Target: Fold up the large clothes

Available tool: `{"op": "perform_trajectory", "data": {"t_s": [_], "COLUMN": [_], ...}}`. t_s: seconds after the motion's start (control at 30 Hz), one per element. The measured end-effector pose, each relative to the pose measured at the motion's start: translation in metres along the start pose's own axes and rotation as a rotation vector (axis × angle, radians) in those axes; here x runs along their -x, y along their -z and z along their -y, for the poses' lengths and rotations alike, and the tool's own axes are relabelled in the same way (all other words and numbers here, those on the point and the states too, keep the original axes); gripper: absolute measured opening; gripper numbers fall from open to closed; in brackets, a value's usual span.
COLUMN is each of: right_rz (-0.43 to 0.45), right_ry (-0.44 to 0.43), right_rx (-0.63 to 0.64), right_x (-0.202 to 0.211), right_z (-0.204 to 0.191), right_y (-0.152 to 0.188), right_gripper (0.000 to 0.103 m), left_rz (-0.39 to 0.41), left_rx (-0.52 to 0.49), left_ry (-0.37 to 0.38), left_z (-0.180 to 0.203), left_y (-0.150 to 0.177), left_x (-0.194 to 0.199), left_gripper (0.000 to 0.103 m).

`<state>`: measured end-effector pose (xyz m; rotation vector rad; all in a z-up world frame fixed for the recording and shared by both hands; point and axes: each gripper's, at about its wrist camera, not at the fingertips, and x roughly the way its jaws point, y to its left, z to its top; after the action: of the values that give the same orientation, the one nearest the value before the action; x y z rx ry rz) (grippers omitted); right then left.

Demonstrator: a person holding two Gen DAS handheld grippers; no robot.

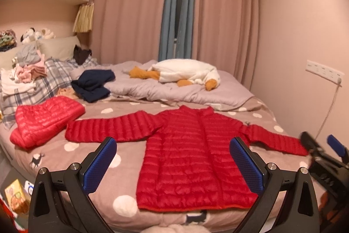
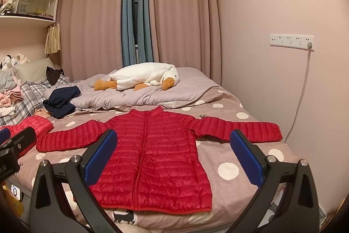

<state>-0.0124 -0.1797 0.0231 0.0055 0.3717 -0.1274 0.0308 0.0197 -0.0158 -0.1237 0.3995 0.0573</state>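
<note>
Both pairs of fingers stand wide apart and hold nothing: the left gripper (image 1: 173, 164) hovers above the near hem, the right gripper (image 2: 173, 162) likewise, probably so each can reach one side. Between them the red jacket (image 2: 157, 156) lies flat on the bed (image 2: 240, 143), zipped, sleeves spread left and right — a good start for folding. Another red jacket (image 1: 47, 119), already folded, rests far left.

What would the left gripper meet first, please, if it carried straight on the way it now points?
Probably the spread red jacket: the open left gripper looks along its fingers at the jacket's body on the bed, though the exact depth is unclear.
</note>
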Motion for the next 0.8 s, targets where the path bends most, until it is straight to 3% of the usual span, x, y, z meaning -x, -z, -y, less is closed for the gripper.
{"op": "perform_trajectory", "data": {"t_s": [0.1,0.23,0.37,0.5,0.6,0.67,0.8], "right_rz": [-0.039,-0.078,-0.169,-0.286,-0.355,-0.372,-0.354], "right_ry": [0.039,0.126,0.294,0.441,0.508,0.519,0.504], "right_rx": [-0.014,-0.053,-0.132,-0.271,-0.399,-0.552,-0.752], "right_x": [-0.038,-0.094,-0.168,-0.232,-0.267,-0.281,-0.293], "right_z": [0.023,0.070,0.139,0.222,0.271,0.302,0.325], "right_y": [-0.003,-0.010,-0.012,0.009,0.038,0.064,0.101], "right_gripper": [0.103,0.103,0.103,0.103,0.100,0.096,0.089], "left_rz": [-0.047,-0.045,-0.099,-0.178,-0.258,-0.309,-0.297], "left_rx": [0.058,0.154,0.279,0.462,0.648,0.739,0.884], "left_ry": [-0.031,-0.102,-0.161,-0.203,-0.205,-0.186,-0.130], "left_z": [-0.031,-0.083,-0.150,-0.227,-0.282,-0.300,-0.323], "left_y": [-0.010,-0.022,-0.025,-0.004,0.032,0.054,0.087], "left_x": [-0.043,-0.098,-0.164,-0.231,-0.278,-0.293,-0.309], "left_gripper": [0.102,0.102,0.102,0.102,0.100,0.083,0.082]}}
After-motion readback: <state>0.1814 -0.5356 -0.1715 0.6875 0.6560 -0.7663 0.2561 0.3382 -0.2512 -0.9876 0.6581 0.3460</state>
